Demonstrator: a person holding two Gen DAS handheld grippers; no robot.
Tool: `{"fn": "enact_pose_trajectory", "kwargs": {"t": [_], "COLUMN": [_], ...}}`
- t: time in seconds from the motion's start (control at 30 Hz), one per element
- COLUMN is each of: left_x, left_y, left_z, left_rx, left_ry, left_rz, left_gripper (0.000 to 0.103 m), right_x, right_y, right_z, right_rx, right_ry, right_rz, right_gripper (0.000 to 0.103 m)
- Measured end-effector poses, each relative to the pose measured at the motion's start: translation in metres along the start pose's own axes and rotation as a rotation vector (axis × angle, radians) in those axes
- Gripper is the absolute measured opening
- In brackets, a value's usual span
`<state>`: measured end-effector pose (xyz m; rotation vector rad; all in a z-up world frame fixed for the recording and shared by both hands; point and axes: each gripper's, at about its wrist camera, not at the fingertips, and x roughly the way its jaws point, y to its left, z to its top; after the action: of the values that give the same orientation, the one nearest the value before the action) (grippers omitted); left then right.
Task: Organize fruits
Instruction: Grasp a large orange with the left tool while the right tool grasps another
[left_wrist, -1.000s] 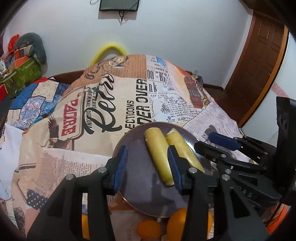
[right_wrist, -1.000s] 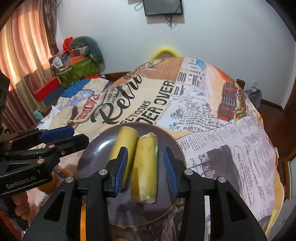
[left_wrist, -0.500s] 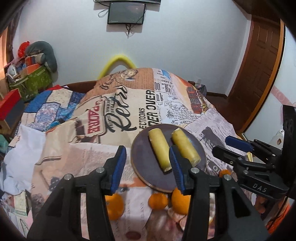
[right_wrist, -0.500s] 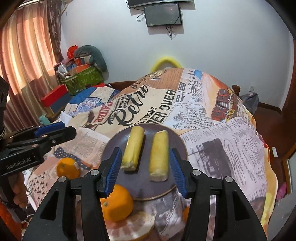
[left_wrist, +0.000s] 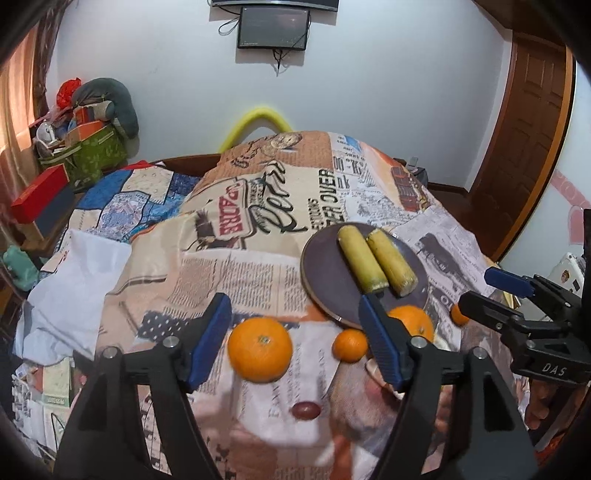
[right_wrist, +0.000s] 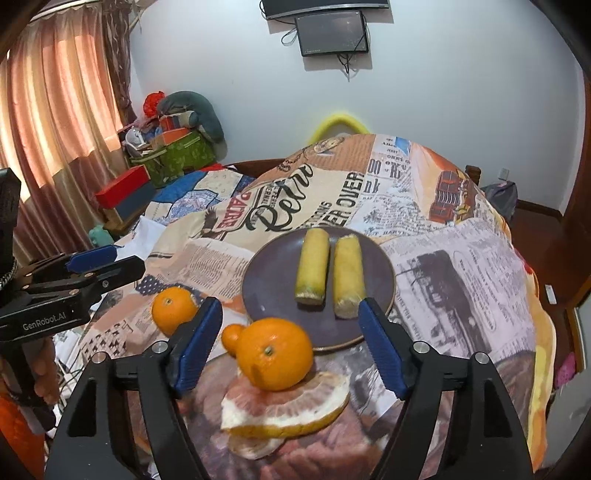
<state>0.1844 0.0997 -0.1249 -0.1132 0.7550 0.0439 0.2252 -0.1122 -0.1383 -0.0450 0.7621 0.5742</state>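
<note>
Two yellow banana pieces (right_wrist: 312, 271) (right_wrist: 348, 277) lay side by side on the dark round plate (right_wrist: 273, 291), which sat on the newspaper-print bedspread (right_wrist: 461, 266) of a bed. That part of the sorting looked finished, and both tools were clear of the plate, each empty. The left tool (left_wrist: 293, 341) had just been opening its jaws and stood well apart, nothing pressed between the blue pads; a large orange (left_wrist: 259, 349) lay on the cover in the gap, with a smaller orange (left_wrist: 350, 344) just beside it. The right tool (right_wrist: 290, 341) had likewise been opening and gripped nothing. In front of it another large orange (right_wrist: 274, 354) rested against pomelo peel (right_wrist: 288, 410), with a further orange (right_wrist: 173, 309) off to the left.

The step in hand seemed to be the turn from bananas to oranges. The next move probably called for lowering each tool around its nearest orange, centring the round fruit between the pads, and closing gently, since it could roll on the soft bedspread.
</note>
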Motion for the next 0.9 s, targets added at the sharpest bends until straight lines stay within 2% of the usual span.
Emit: {"fn": "enact_pose_trajectory", "kwargs": {"t": [0.13,0.53,0.77,0.9], "left_x": [0.003,0.036,0.056,0.066], "left_y": [0.009,0.035,0.042,0.042], "left_z": [-0.013,-0.046,-0.050,-0.048], "left_rx": [0.002,-0.014,-0.032,-0.033], "left_ry": [0.024,0.129,0.163,0.173], "left_rz": [0.017,0.024,0.018,0.016], "left_gripper": [0.083,0.083,0.083,0.083], "right_x": [0.009,0.047,0.062,0.064], "right_y": [0.004,0.012,0.013,0.011], "right_z": [-0.011,-0.035,-0.040,-0.041], "right_rx": [0.023,0.052,0.052,0.056], "right_ry": [0.025,0.154,0.185,0.188], "right_rz": [-0.004,-0.003,0.007,0.023], "right_gripper": [0.080,0.080,0.080,0.068]}}
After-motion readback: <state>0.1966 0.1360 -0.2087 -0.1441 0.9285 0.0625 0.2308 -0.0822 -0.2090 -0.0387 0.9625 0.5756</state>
